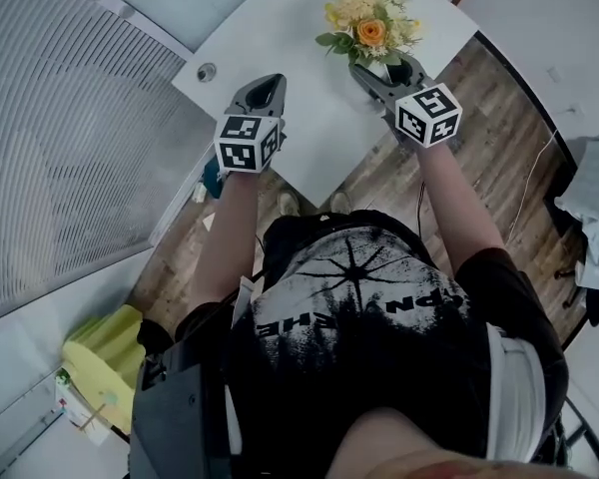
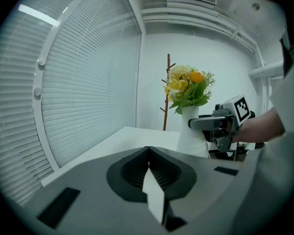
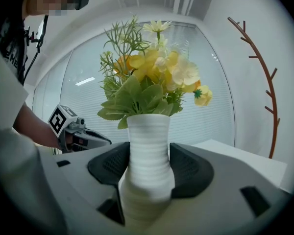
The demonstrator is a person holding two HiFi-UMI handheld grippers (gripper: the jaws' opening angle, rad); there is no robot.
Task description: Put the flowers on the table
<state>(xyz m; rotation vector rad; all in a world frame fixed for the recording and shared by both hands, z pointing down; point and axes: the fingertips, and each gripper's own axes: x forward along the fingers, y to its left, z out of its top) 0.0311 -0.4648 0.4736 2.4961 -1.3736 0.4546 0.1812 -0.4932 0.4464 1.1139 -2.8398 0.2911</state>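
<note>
**Head view, with both gripper views.** The right gripper (image 1: 387, 76) is clamped on the ribbed white vase (image 3: 148, 155) at its narrow waist, with one pad on either side. The flowers (image 1: 369, 18) stand upright above it. The left gripper (image 1: 263, 93) has its jaws together on nothing and hangs over the table (image 1: 299, 128), at 9 o'clock of the vase.

The vase lies at 1 o'clock in the head view, over the table's far right part. Whether its base touches the top cannot be told.

The vase is judged stiff, smooth and breakable, and top-heavy under the bouquet, so the waist grip suits it if kept vertical. The table edge runs close at 3 to 5 o'clock, with floor (image 1: 499, 168) beyond. Bare tabletop lies toward 9 o'clock.
</note>
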